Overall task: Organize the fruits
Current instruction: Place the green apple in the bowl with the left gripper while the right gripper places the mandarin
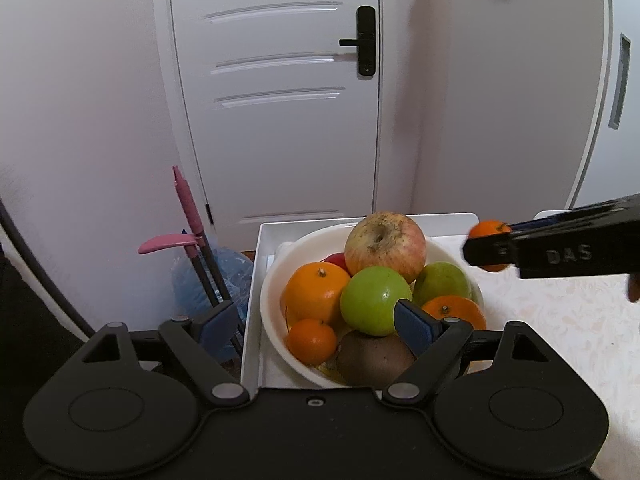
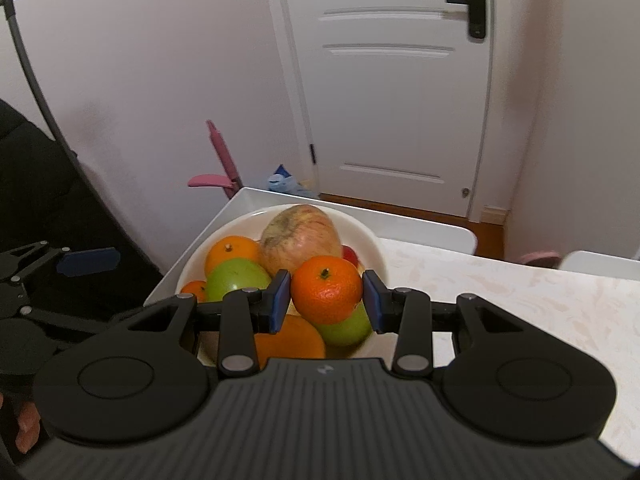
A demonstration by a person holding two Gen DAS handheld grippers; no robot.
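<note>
A white bowl (image 1: 272, 280) sits in a white tray (image 1: 256, 296) at the table's left end, piled with fruit: a large reddish apple (image 1: 385, 245), green apples (image 1: 374, 300), oranges (image 1: 316, 292), small mandarins and a kiwi (image 1: 374, 354). My right gripper (image 2: 326, 300) is shut on a mandarin (image 2: 326, 289) and holds it just above the bowl (image 2: 372, 240); it shows in the left wrist view (image 1: 489, 250) to the bowl's right. My left gripper (image 1: 316, 322) is open and empty, its jaws wide apart over the bowl's near side.
A pink-handled mop or broom (image 1: 188, 216) and a blue plastic bag (image 1: 224, 276) stand on the floor left of the tray. A white door (image 1: 280, 92) is behind. The marbled tabletop (image 1: 560, 320) extends to the right.
</note>
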